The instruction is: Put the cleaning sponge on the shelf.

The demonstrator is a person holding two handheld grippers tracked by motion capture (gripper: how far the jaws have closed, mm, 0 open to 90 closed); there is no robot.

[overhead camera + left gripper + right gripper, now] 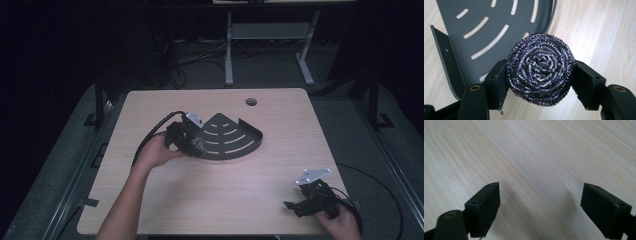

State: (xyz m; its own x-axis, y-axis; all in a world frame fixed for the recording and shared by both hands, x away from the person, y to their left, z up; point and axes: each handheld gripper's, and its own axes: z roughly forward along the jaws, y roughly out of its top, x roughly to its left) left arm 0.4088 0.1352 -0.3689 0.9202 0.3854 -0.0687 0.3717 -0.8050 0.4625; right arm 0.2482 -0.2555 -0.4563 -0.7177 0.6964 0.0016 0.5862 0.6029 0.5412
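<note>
Steel-wool scourer [540, 68] clamped between left gripper [540, 82] jaws, held over near-left edge of dark slotted corner shelf [235, 140] lying mid-table [210, 200]. Right gripper [540, 205] at near-right corner, jaws spread wide, holding nothing, just above bare wood.

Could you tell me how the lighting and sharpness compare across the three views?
High view: dim, dark surroundings, table lit evenly. Left gripper view: bright, scourer sharp and glinting, shelf softer. Right gripper view: bright, wood grain soft, jaws slightly blurred.
</note>
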